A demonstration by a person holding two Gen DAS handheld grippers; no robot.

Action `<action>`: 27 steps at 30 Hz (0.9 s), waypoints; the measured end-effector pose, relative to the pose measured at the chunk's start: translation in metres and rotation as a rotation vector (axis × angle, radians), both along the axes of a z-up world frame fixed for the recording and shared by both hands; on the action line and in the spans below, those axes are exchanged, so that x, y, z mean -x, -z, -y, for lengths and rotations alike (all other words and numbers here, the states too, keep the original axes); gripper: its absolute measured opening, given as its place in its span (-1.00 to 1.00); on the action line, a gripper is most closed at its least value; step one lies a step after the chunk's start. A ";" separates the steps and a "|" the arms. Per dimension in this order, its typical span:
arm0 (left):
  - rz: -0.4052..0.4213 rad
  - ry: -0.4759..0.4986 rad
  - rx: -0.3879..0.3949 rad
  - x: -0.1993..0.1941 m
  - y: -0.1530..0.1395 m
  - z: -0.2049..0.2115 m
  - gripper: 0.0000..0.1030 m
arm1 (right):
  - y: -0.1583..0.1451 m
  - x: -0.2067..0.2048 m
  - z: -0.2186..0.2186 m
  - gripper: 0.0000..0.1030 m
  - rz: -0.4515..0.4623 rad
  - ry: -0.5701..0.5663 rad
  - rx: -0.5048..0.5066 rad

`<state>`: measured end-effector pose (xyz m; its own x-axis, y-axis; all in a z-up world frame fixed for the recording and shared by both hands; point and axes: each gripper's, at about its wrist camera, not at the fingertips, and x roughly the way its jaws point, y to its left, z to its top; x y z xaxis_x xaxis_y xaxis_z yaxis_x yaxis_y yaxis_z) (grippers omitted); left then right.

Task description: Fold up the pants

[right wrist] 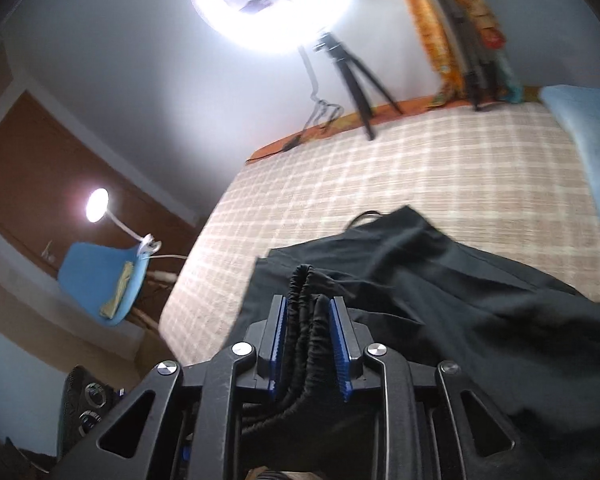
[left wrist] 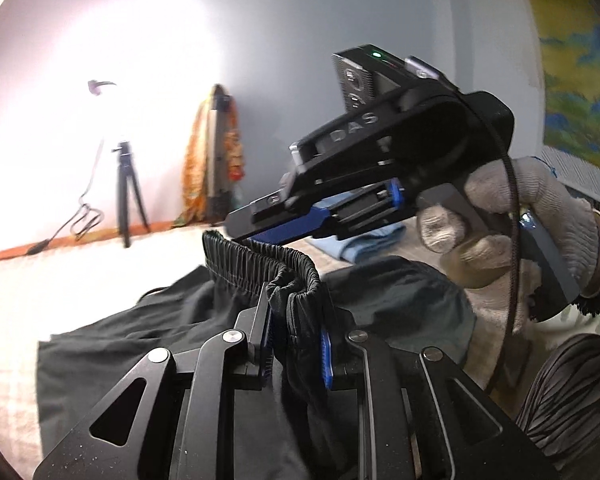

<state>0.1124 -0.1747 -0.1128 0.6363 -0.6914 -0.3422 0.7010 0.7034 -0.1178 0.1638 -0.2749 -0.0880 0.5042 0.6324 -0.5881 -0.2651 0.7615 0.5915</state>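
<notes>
Both grippers point(left wrist: 296, 354) point(right wrist: 310, 344) seemingly clamped on black pants' point(right wrist: 440, 280) bunched waistband point(right wrist: 306, 320), legs cut off.

Matt black cloth pants point(right wrist: 440, 280) with ribbed elastic waistband point(left wrist: 260, 260) lie on rough checked woven bedcover point(right wrist: 380, 168).

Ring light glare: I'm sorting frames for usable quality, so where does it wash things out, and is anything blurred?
Left wrist view: the ring light bleaches the wall and bed; the gloved hand is slightly smeared. Right wrist view: glare stays at the top; the tripod is blurred, the black pants readable.
</notes>
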 end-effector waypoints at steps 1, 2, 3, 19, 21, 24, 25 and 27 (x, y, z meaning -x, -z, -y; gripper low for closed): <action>-0.008 -0.013 0.013 -0.002 0.000 -0.007 -0.68 | -0.001 -0.002 -0.004 -0.54 -0.003 -0.009 -0.003; -0.021 -0.026 0.028 -0.006 0.001 -0.015 -0.68 | -0.003 -0.003 -0.009 -0.50 -0.004 -0.025 -0.002; -0.044 -0.042 0.049 -0.011 0.003 -0.024 -0.68 | -0.004 -0.004 -0.012 -0.44 -0.005 -0.034 0.007; -0.037 -0.024 0.036 -0.011 0.006 -0.010 -0.68 | 0.016 -0.008 0.001 0.05 -0.125 -0.036 -0.048; -0.013 0.005 0.018 -0.005 0.004 0.006 -0.68 | 0.016 -0.008 0.001 0.14 -0.150 -0.039 -0.021; 0.032 0.045 -0.027 0.006 0.004 0.033 -0.68 | 0.020 -0.010 0.002 0.21 -0.200 -0.044 0.030; 0.041 0.060 -0.044 0.009 0.005 0.042 -0.68 | 0.021 -0.010 0.003 0.22 -0.215 -0.043 0.055; 0.057 0.089 -0.078 0.015 0.008 0.059 -0.68 | 0.024 -0.008 0.007 0.22 -0.242 -0.023 0.145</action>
